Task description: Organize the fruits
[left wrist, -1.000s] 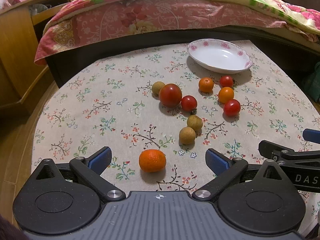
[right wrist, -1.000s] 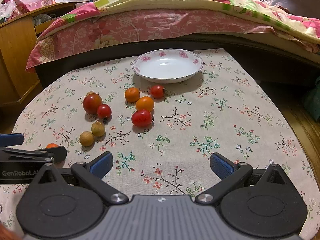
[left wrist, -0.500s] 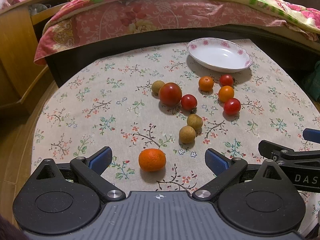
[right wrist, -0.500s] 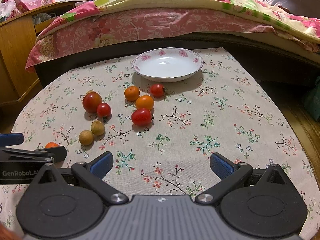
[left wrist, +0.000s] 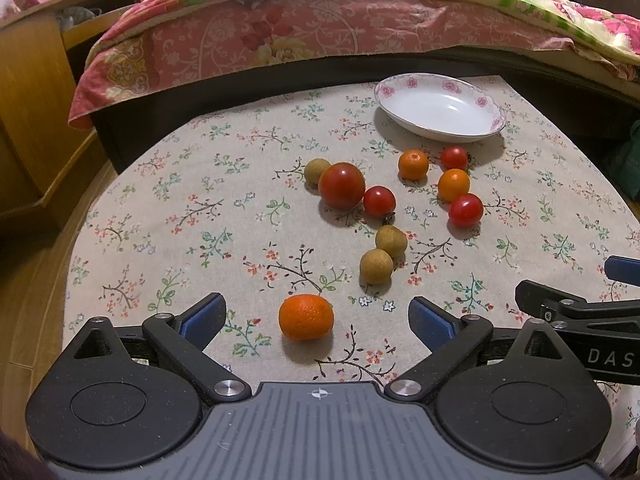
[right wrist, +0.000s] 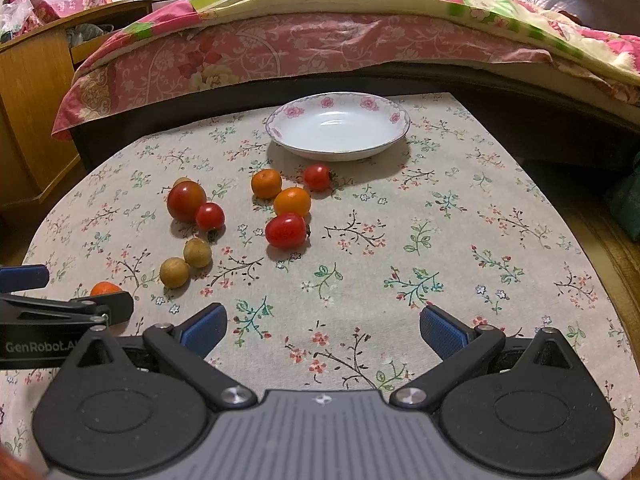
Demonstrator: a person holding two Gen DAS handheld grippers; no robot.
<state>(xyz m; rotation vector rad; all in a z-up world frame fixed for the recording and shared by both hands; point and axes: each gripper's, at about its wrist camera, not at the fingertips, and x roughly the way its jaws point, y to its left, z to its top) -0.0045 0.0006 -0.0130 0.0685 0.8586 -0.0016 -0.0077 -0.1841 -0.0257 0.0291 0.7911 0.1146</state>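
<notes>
Left claw (left wrist: 316,322) spread around mandarin (left wrist: 306,317), bare cloth (right wrist: 460,240) ahead of right claw (right wrist: 323,330)

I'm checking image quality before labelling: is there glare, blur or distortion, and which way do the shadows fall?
Left wrist view: fisheye bending curves the floral-cloth table edge and the bed; the fruit is sharp, and the round orange mandarin casts a soft shadow toward the camera. Right wrist view: same curving; the white floral-rimmed dish shows a mild sheen, no hard glare, with its shadow below and to the right.
</notes>
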